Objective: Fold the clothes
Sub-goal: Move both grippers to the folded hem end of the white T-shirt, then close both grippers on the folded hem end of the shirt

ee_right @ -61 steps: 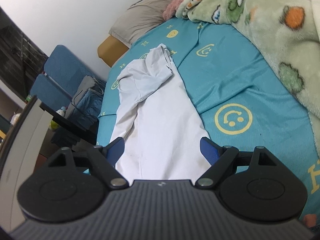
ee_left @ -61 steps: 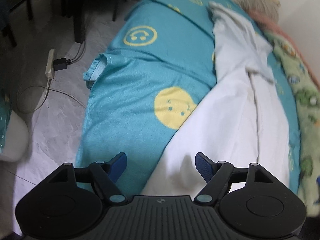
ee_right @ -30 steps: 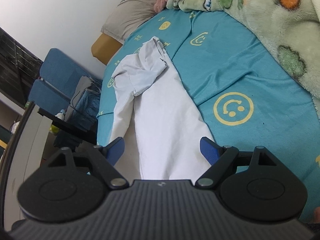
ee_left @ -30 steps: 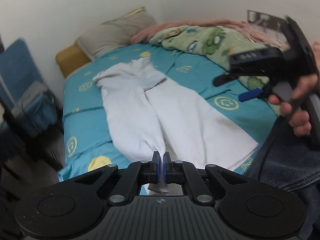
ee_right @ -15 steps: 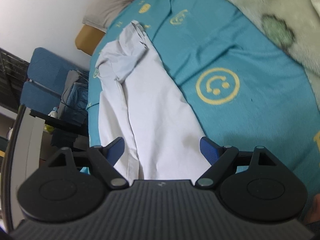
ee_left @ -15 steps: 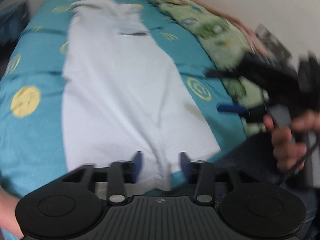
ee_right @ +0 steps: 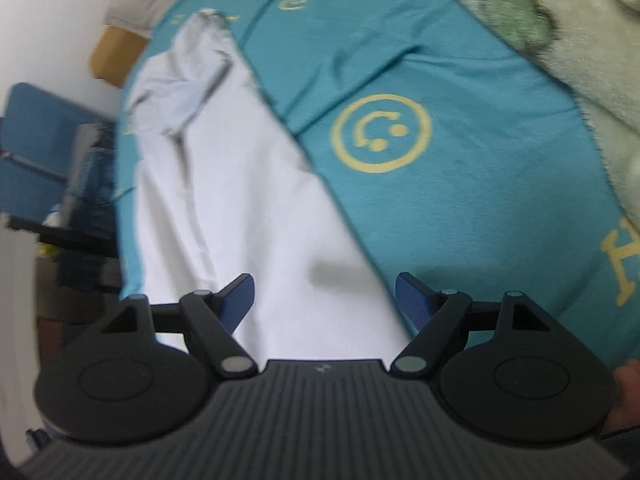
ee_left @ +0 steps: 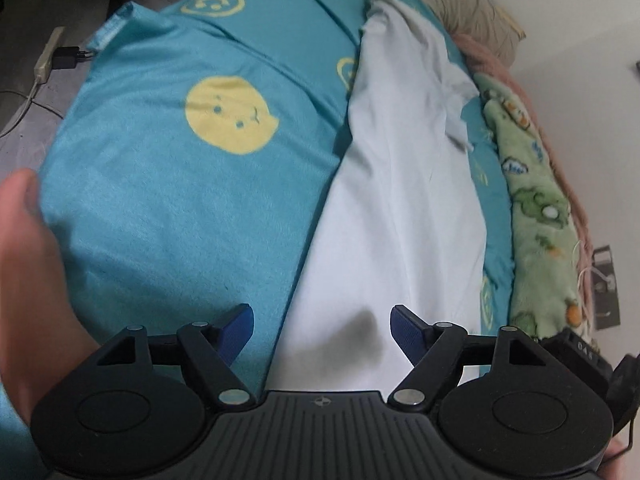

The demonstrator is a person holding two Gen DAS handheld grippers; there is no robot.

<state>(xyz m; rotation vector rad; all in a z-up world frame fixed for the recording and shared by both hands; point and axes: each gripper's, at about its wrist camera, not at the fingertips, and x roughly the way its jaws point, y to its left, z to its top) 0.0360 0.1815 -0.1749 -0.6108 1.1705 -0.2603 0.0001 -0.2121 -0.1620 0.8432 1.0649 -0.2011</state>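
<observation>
- In the left wrist view, a hand [ee_left: 28,272] showed at the 9 o'clock edge, blurred, beside the teal bedsheet [ee_left: 172,184].
- A power strip [ee_left: 48,54] with a black plug lay on the grey floor [ee_left: 24,92] toward 10 o'clock, off the edge of the bed.
- The bedsheet carried a solid yellow face at about 11 o'clock and outlined yellow smileys farther up.
- The left tool [ee_left: 322,322] was released, its blue-padded jaws spread wide and holding nothing; it hung above the near hem of the white garment [ee_left: 400,208], casting a dark shadow on the cloth between the jaws.
- The garment lay lengthwise on the bed, running from 6 o'clock up to 12 o'clock, with a rumpled sleeve bunched near 1 o'clock.
- A beige pillow [ee_left: 460,4] sat at the head of the bed at 1 o'clock, and a green patterned blanket [ee_left: 536,216] ran along the bed's 3 o'clock side, just beside the garment's far edge.
- In the right wrist view, blue furniture [ee_right: 32,136] stood at 9 o'clock beyond the bed, blurred.
- The same garment [ee_right: 240,208] stretched from 6 o'clock to 11 o'clock, a fold line down its left part and a crumpled sleeve on top near 11 o'clock.
- The right tool [ee_right: 324,300] was also released, jaws wide apart and empty, hovering over the garment's near end.
- A ringed yellow smiley on the sheet [ee_right: 460,184] lay at 1 o'clock, with the blanket [ee_right: 560,20] at 2 o'clock.
</observation>
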